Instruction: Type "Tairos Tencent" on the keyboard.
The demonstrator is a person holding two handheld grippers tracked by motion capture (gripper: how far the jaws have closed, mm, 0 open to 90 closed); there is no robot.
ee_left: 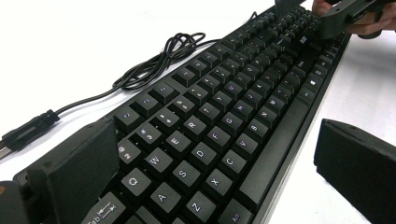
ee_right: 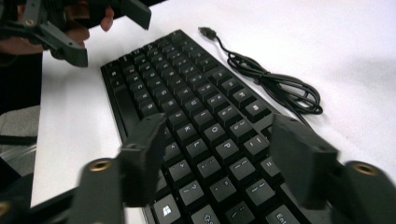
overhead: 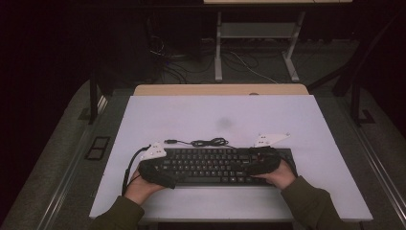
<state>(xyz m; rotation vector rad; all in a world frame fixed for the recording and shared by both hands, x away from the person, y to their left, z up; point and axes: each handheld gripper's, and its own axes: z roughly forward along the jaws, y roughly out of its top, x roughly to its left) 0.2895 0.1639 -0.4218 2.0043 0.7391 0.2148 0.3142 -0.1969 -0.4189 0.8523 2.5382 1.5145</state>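
Keyboard (overhead: pixel 210 165) lay flat near the front edge of the white surface (overhead: pixel 220 112), long side running left to right before the person. Its black cable (overhead: pixel 203 142) rested coiled just behind it, plug end loose on the surface. The left tool (overhead: pixel 160 171) sat over the keyboard's left end; in the left gripper view its jaws stood wide apart, one at the back edge beside the number row, the other off the front edge near the space bar, pads not pressing on anything. The right tool (overhead: pixel 261 164) hovered over the keyboard's right end. In the right gripper view its jaws were partly spread above the keys, one over the front rows, the other towards the back rows by the cable, with keys showing between them and no grip on the board. A hand (overhead: pixel 277 176) held that tool from the front; the other hand (overhead: pixel 139 189) held the left one.
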